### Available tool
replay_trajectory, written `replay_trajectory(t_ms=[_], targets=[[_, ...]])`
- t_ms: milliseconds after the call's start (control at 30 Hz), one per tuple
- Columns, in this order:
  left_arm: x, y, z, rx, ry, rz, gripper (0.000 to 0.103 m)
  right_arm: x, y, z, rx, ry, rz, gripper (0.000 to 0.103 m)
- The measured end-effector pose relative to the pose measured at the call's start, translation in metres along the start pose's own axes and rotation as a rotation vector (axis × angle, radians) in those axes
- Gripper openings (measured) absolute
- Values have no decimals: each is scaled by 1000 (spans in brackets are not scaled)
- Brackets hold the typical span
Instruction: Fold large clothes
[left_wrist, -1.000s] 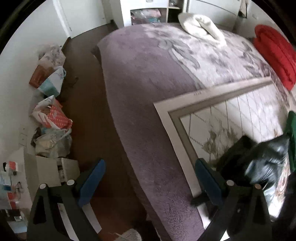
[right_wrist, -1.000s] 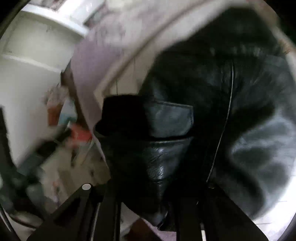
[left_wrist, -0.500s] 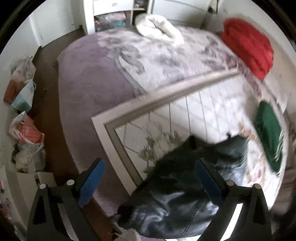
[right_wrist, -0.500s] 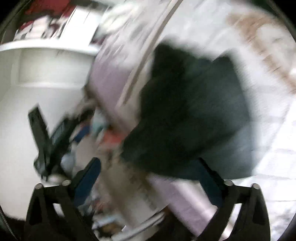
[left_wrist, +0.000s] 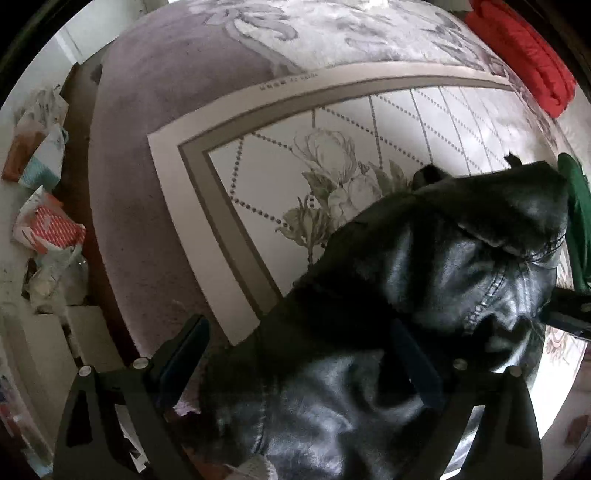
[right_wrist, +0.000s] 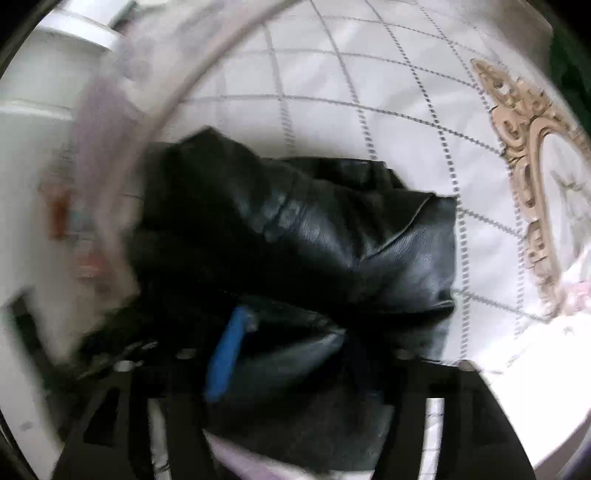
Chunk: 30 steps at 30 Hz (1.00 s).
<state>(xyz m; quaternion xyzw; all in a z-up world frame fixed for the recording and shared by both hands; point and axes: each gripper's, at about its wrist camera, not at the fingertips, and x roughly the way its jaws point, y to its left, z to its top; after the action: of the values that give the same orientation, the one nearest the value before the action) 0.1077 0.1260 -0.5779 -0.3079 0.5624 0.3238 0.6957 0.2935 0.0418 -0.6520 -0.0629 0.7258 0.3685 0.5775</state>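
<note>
The black leather jacket (left_wrist: 424, 314) lies in a loose, lumpy heap on the patterned mat (left_wrist: 266, 173) that covers part of the bed, near the mat's front corner, with one end of the heap reaching to the mat's edge on the floor side. It is bunched rather than folded flat — thick rolls and creases show everywhere.

The left gripper (left_wrist: 299, 354) points steeply down over the jacket with its jaws wide; the leather sits between and under them, but neither blue pad visibly presses on it. The right gripper (right_wrist: 291, 354) hangs over the other side of the heap, and its jaws are closing, with jacket leather bulging up between them; the view is blurred, so I cannot say the pads have bitten yet.

What could go wrong, as I judge it: the leather looks stiff and slick, so a pinch on a rounded roll could slide off, or catch only the top layer and drag the heap instead of lifting a clean edge. With no hem or sleeve visibly laid out, either gripper may grab the wrong part and twist the bundle tighter. A hard pull toward the mat's front corner could tip the jacket off the bed onto the floor. The green garment (left_wrist: 576, 221), just beside the jacket on its far side from that corner, could get snagged along too.
</note>
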Motion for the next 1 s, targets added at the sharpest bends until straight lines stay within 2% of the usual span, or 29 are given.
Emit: replay_trajectory(t_ms=[33, 67, 133, 200, 267, 333, 400, 433, 533, 633, 667, 733, 767, 833, 900, 967, 1000], targets=[[-4, 1, 1, 2, -7, -2, 101, -18, -16, -5, 33, -43, 45, 68], [-10, 2, 1, 1, -17, -8, 101, -31, -34, -10, 62, -79, 52, 70], [-20, 4, 1, -12, -30, -15, 101, -37, -73, -17, 112, -128, 46, 84], [-28, 5, 1, -25, -37, -22, 101, -12, -107, -16, 163, -82, 168, 85], [-34, 6, 0, -32, -46, -25, 101, 38, -133, -22, 213, 63, 364, 85], [-42, 6, 0, -26, -57, -15, 101, 65, -127, -19, 157, 69, 494, 85], [-48, 6, -3, -8, -69, -2, 101, 65, -119, -22, 133, 4, 474, 81], [-51, 5, -4, 3, -79, 12, 101, 60, -120, -28, 187, -41, 466, 68], [-56, -1, -6, 26, -84, 21, 101, 50, -116, -48, 369, -153, 413, 54], [-58, -15, -9, 73, -95, 31, 101, 31, -125, -97, 542, -247, 377, 54], [-57, -19, -9, 84, -95, 33, 101, 28, -130, -112, 564, -241, 336, 56], [-52, -34, -11, 112, -90, 11, 101, 19, -144, -131, 555, -185, 212, 71], [-51, -40, -12, 121, -87, 5, 101, 13, -153, -141, 557, -169, 174, 71], [-46, -54, -15, 151, -86, -7, 101, -12, -175, -164, 613, -210, 160, 71], [-41, -67, -16, 192, -94, 2, 101, -41, -180, -175, 625, -270, 133, 72], [-36, -74, -17, 212, -98, 4, 101, -75, -170, -166, 534, -347, 183, 72], [-34, -75, -17, 216, -98, 5, 101, -84, -170, -161, 490, -343, 208, 71]])
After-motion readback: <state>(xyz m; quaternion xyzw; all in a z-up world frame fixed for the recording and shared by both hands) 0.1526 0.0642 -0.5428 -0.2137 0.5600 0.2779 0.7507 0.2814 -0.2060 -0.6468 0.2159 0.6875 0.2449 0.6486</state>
